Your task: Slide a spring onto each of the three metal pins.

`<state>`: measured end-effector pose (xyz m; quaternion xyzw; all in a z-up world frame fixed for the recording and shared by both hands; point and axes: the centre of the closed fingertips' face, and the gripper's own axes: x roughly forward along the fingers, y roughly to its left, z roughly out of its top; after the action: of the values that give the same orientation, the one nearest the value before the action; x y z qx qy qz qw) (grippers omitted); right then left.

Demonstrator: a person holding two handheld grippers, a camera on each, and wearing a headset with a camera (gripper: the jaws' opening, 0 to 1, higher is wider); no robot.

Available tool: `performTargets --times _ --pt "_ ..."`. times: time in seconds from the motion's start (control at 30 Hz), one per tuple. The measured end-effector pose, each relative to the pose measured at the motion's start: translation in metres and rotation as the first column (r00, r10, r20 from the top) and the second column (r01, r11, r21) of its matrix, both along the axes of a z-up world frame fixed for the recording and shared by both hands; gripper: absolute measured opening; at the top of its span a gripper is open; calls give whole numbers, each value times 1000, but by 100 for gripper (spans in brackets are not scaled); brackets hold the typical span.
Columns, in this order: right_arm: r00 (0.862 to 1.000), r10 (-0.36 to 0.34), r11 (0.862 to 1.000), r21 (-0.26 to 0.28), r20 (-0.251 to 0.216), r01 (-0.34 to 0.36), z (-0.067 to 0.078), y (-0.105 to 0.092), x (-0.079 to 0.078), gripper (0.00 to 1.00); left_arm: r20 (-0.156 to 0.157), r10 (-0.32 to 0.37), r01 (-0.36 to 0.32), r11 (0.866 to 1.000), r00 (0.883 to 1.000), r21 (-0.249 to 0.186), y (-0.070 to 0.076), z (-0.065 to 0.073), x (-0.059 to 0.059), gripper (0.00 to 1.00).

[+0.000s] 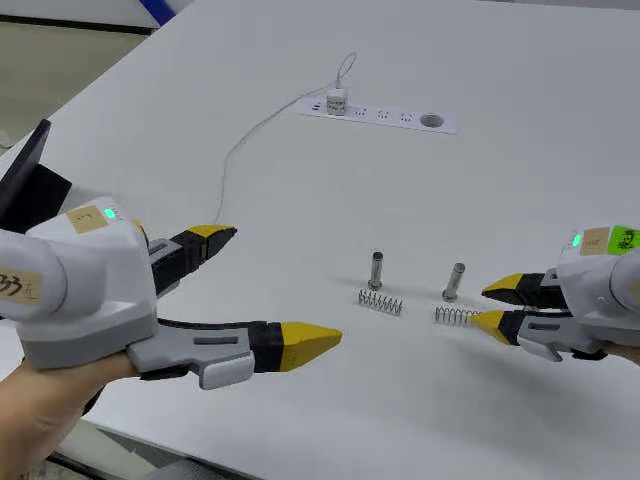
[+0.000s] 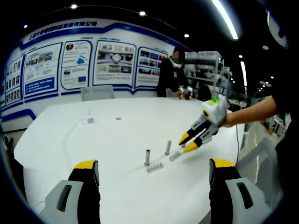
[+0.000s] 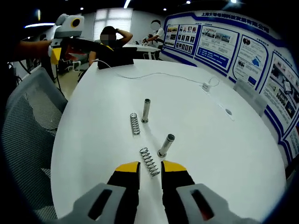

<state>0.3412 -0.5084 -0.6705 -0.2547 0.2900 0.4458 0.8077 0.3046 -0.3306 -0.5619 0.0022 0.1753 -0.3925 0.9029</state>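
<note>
White table [image 1: 500,250], poster wall [image 2: 79,58], ceiling strip light [image 2: 226,21], apparently mesh chair [image 3: 25,126].

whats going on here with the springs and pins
A person is working at a white table with a gripper in each hand. The right gripper, jaws open, has its tips at the end of one spring lying beside an upright pin. A second spring lies by the other pin. Neither pin carries a spring yet. The left gripper hovers open.

Power strip [image 1: 380,115], plugged charger [image 1: 337,101], white table [image 1: 520,200].
</note>
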Motion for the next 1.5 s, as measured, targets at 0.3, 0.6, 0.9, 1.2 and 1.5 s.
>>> performTargets --times 0.3,0.6,0.9,1.2,1.5 --pt "999 -16 998 -54 -48 13 -21 -4 11 17 -13 22 -22 1000 1000 4 7 -4 3 100" --pt "996 -5 998 -63 -84 -1 -25 -2 5 16 -23 6 -6 1000 1000 6 1 -7 2 100" --pt "993 14 997 -76 -113 -22 -32 -1 -1 15 -21 -6 6 1000 1000 11 -4 -5 -1 100" --pt "989 -18 999 -48 -144 11 -35 -2 -5 13 -22 -24 25 1000 999 18 -6 -5 -5 100" --pt "987 -36 998 -47 -156 29 -35 -1 -6 12 -24 -44 44 999 999 17 -10 -4 -11 99"
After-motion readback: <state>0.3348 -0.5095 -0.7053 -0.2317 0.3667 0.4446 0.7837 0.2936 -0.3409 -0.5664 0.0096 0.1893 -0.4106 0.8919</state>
